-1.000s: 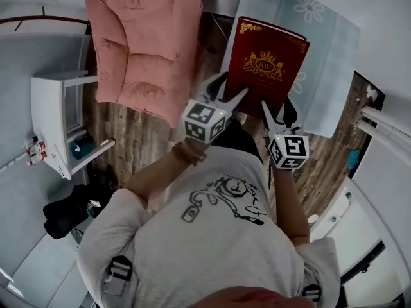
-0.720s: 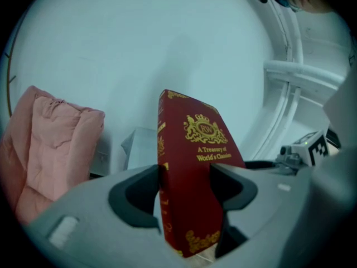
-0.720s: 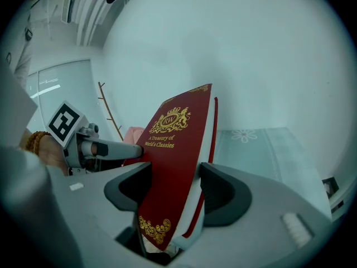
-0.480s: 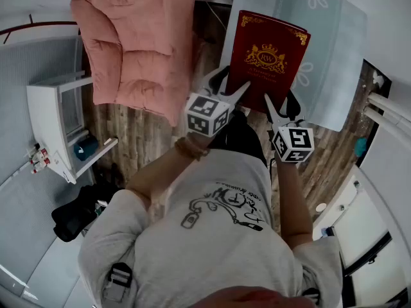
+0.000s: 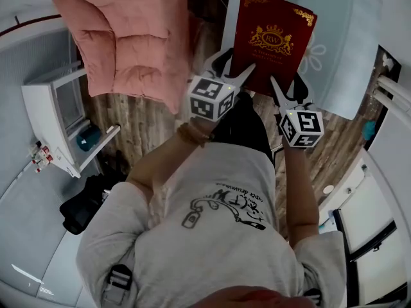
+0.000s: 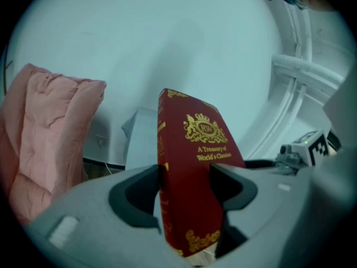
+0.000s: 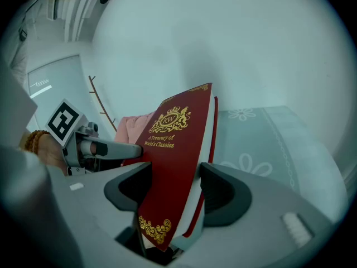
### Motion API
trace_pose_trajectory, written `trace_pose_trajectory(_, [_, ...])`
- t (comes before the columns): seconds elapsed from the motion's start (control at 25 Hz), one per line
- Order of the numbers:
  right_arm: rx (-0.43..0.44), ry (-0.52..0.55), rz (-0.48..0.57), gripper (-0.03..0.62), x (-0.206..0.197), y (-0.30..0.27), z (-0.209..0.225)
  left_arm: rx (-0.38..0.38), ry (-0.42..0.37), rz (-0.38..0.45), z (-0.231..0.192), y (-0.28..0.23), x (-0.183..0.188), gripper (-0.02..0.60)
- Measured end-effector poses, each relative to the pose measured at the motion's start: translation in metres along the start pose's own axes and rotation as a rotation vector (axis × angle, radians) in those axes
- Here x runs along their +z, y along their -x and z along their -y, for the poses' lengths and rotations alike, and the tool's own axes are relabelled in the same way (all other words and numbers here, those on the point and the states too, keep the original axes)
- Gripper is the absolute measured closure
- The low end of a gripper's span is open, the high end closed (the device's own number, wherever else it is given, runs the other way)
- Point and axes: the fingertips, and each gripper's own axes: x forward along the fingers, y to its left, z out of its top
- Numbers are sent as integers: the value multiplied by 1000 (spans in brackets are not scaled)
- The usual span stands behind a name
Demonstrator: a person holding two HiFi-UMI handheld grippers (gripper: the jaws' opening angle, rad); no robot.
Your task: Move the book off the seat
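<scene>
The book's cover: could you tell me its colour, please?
The book is dark red with gold print; best in head view.

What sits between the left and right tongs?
Only the book: left tongs and right tongs each grip its near edge, and it spans the gap. Clearest in the head view.

Wood-plank floor (image 5: 138,124) is carrying everything. Pink padded seat (image 5: 128,37) is standing on it, upper left. White shelf unit (image 5: 54,114) is standing beside the seat, with a teal object (image 5: 88,136) sitting on one shelf. Black bag (image 5: 83,207) is lying on the floor nearby. Flowered cover (image 5: 343,56) is lying over a low surface at right, bed or desk unclear.
</scene>
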Motion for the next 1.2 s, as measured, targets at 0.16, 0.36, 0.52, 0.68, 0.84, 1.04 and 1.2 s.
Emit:
trace_pose_trajectory(0.16, [-3,-14,-10,315,-12,-7,7,-2,20,-13,-6,-11,-12,299])
trace_pose_trajectory(0.36, [0,-20,-22,315,-24,-16,13,1,25,-16,-12,-20,-22,299])
trace_pose_trajectory(0.52, [4,-26,-53,315,-38,-44,13,3,48,-27,-39,-31,-36,299])
trace_pose_trajectory(0.68, [1,-39,-72,313,-49,-61,16,0,52,-41,-54,-41,-46,299])
trace_pose_trajectory(0.84, [-3,-55,-74,313,-57,-67,19,-5,53,-42,-59,-47,-52,299])
trace_pose_trajectory(1.04, [-9,-85,-62,313,-61,-73,25,-6,66,-34,-64,-54,-55,299])
trace_pose_trajectory(1.2, [-12,-101,-52,313,-66,-75,28,-5,74,-33,-66,-58,-59,299])
